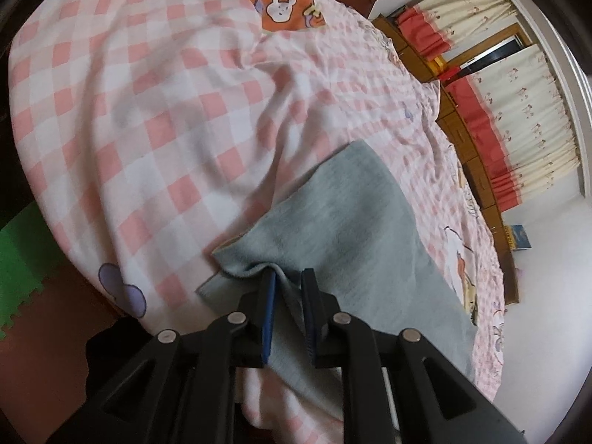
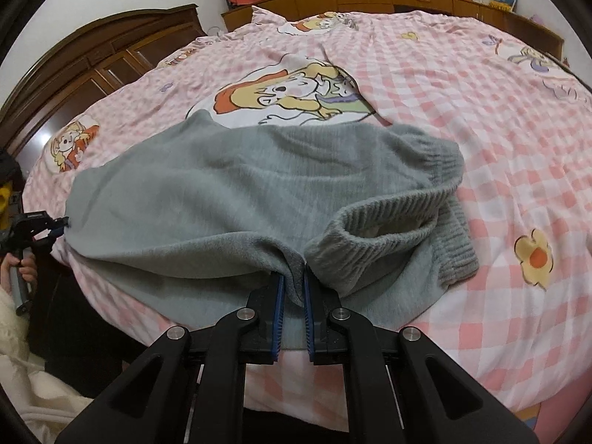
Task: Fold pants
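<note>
The grey pants are lying across the checked bedspread; I'm pinching their near edge in my right gripper and, apparently, the far end in my left gripper, keeping both lifts level.

Each claw is built of matte black plastic. In the left wrist view the left claw shows two angled black linkage arms per side, each with a triangular cut-out and a round silver pivot pin at its joint. Its fingers carry blue ribbed pads on their inner faces. The right claw has the same build: black arms, silver pins, blue pads. At the left edge of the right wrist view, a hand emerges from a fluffy cream-white sleeve.
</note>
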{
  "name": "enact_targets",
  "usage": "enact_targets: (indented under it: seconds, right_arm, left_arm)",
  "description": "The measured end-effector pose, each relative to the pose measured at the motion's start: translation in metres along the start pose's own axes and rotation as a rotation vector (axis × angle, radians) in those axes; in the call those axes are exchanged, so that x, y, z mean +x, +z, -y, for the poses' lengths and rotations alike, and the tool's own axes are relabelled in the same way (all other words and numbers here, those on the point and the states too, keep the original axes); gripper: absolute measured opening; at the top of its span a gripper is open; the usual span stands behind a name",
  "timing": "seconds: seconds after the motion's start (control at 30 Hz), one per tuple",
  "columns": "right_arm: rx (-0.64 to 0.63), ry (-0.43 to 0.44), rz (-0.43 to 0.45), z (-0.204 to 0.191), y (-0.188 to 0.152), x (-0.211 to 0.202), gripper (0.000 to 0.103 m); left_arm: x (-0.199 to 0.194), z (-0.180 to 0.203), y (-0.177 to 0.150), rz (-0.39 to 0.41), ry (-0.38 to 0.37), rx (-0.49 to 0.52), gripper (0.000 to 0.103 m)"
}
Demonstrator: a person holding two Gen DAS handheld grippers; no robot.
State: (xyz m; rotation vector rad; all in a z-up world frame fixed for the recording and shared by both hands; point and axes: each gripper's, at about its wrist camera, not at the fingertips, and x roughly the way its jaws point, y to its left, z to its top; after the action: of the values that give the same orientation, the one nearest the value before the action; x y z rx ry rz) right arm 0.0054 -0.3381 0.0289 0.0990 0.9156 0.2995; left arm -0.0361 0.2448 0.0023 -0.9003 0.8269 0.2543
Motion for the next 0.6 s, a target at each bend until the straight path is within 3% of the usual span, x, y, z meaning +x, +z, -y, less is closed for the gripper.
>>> enact_targets:
  seconds: [0.1,0.17,0.23,0.4,0.5,0.6]
  right_arm:
    - [-0.021,-0.009,0.014,-0.005,0.002,-0.004,0.010]
    - [-0.022,-0.007,0.025,-0.005,0.003,-0.007,0.010]
    - [-0.020,-0.002,0.033,-0.005,0.004,-0.009,0.010]
    - [-0.024,-0.002,0.038,-0.006,0.004,-0.011,0.010]
    - [-0.027,-0.008,0.034,-0.006,0.003,-0.009,0.010]
    - [-0.024,-0.007,0.035,-0.006,0.002,-0.008,0.010]
  left_arm:
    - [-0.005,-0.003,-0.006,-0.007,-0.006,-0.020,0.019]
    - [-0.011,-0.003,-0.011,-0.003,-0.015,-0.020,0.031]
    - [-0.013,-0.002,-0.015,-0.001,-0.002,-0.004,0.035]
    - [-0.007,-0.003,-0.013,0.002,0.019,-0.015,0.035]
    - [-0.008,0.000,-0.009,0.053,-0.002,0.016,0.034]
    - [-0.008,0.000,-0.004,0.050,-0.004,0.037,0.015]
